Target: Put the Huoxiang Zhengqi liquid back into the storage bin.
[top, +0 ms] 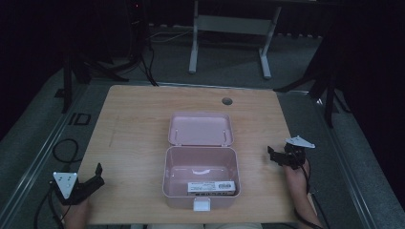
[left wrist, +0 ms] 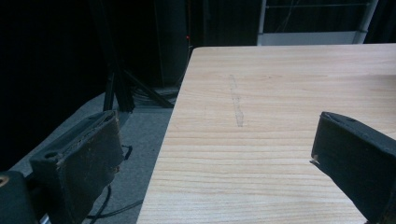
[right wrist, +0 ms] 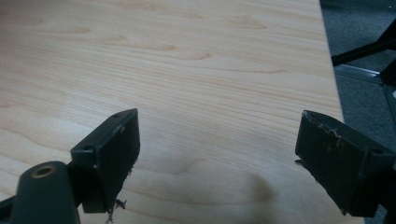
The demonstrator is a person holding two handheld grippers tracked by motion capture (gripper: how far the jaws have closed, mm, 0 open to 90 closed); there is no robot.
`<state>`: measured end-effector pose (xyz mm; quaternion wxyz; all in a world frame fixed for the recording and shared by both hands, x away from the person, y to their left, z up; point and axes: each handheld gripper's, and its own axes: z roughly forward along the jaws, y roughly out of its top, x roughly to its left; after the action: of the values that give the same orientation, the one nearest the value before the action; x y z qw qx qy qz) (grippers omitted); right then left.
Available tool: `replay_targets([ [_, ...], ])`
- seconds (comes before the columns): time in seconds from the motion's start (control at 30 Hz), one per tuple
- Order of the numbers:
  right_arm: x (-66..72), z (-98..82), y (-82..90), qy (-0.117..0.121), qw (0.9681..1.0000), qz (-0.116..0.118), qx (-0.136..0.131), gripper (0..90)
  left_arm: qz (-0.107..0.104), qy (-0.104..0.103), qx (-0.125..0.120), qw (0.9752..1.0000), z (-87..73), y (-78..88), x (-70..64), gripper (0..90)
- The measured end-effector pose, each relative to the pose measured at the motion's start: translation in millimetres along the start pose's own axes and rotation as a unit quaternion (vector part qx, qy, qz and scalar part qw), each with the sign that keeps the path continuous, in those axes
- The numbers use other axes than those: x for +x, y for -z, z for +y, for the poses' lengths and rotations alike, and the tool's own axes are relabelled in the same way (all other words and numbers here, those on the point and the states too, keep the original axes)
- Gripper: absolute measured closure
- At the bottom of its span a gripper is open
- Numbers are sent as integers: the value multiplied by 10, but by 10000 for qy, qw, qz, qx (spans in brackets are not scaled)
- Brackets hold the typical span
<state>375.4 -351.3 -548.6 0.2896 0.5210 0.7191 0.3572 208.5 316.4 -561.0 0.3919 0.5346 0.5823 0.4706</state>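
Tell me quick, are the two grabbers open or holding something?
Left gripper: open, holding nothing.
Right gripper: open, holding nothing.

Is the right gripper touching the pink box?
Apart. The high view shows bare table between the right gripper and the pink box.

A pale pink box [top: 200, 179] sat open at the lower centre of the high view, near the table's front edge. Its lid [top: 200, 129] lay flung back flat behind it, hinged along the far rim. A white latch tab hung at its front wall. Inside, against the front wall, lay a narrow white labelled packet [top: 211, 186].
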Motion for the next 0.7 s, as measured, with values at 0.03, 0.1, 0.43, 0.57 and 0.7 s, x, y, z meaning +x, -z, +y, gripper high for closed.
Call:
replay_targets([
  [0.03, 0, 0, 0, 0, 10000, 0, 0, 138, 0, 0, 0, 10000, 0, 0, 0, 22],
  [0.1, -62, -33, 41, -151, 9998, -59, -91, 138, -4, -6, 1, 10000, 0, 0, -1, 22],
  [0.43, -165, -155, 170, -253, 9991, -208, -266, 137, -6, -6, -2, 10000, 0, 1, 0, 22],
  [0.57, -159, -184, 212, -148, 9991, -286, -283, 137, -6, -10, -8, 10000, 0, 2, 1, 22],
  [0.7, -160, -193, 234, -140, 9989, -297, -325, 137, -2, 2, -19, 10000, 0, 3, 2, 22],
])
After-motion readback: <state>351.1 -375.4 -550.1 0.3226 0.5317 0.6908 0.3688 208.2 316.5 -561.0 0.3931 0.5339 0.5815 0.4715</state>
